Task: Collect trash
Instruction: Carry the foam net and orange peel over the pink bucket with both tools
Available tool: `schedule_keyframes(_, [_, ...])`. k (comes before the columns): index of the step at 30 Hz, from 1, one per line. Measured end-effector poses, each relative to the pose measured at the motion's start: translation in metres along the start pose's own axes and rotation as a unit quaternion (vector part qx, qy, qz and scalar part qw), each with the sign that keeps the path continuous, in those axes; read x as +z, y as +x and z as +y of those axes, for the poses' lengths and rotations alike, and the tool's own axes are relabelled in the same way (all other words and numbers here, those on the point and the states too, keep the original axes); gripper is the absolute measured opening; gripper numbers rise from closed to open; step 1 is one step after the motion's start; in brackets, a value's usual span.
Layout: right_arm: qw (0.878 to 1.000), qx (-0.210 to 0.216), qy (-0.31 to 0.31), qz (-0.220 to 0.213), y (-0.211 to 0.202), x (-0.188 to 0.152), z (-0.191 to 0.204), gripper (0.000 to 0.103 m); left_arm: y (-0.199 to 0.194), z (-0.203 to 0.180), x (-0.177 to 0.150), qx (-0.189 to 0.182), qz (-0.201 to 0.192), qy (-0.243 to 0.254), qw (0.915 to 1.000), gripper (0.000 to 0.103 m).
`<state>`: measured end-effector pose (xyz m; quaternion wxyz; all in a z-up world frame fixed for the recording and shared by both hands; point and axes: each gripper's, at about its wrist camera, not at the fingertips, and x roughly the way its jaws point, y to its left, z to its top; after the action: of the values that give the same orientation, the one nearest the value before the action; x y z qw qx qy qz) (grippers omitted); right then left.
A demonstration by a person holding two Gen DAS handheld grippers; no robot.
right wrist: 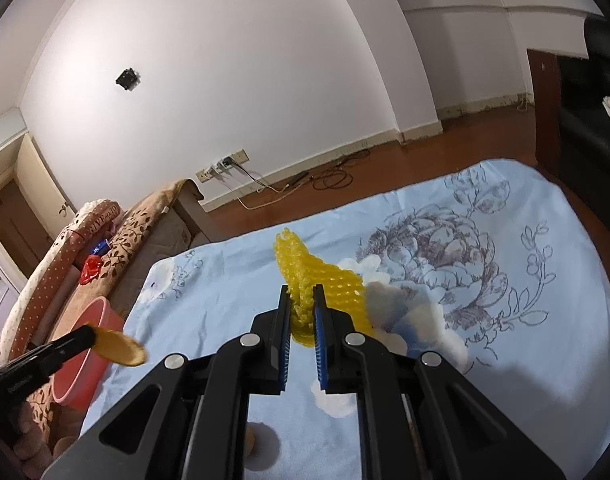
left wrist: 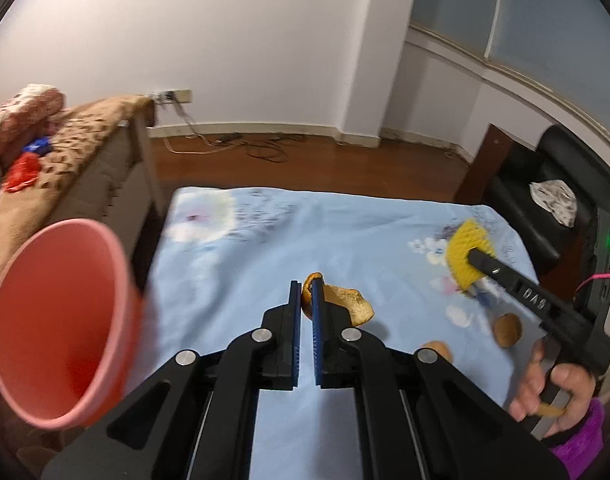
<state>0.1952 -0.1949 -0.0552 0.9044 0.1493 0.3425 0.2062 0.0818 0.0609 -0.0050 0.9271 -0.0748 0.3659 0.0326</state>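
My left gripper (left wrist: 307, 286) is shut on a curled piece of orange peel (left wrist: 345, 300), held above the blue floral sheet (left wrist: 265, 248). The pink bin (left wrist: 57, 320) stands close on the left, its mouth facing me. In the right wrist view the same peel (right wrist: 119, 346) hangs right by the bin's rim (right wrist: 105, 312). My right gripper (right wrist: 301, 294) is shut on a yellow foam net (right wrist: 329, 280), lifted off the sheet (right wrist: 545, 260). From the left wrist view that net (left wrist: 467, 252) shows at the right gripper's tip. Two more brown peel pieces (left wrist: 507, 330) lie on the sheet near a hand (left wrist: 557, 392).
A bed with a brown leaf-patterned blanket (left wrist: 65, 152) lies behind the bin, with red and blue wrappers (left wrist: 23, 172) on it. A black chair (left wrist: 553, 200) with a crumpled cloth stands at the right. Cables (left wrist: 265, 148) trail on the wooden floor beyond the sheet.
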Motion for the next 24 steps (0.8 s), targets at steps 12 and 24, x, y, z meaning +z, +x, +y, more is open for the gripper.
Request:
schedule_keyframes(12, [0.999,-0.022,-0.039,-0.018,-0.014,0.001,0.023,0.009,-0.045,0.041,-0.018,0.050,-0.027,-0.026,0.9981,0.004])
schedule_keyframes(24, [0.995,0.035,-0.082,-0.036,-0.062,-0.003,0.115,0.009,-0.074,0.071,-0.033,0.057,-0.050,-0.065,0.9950,0.004])
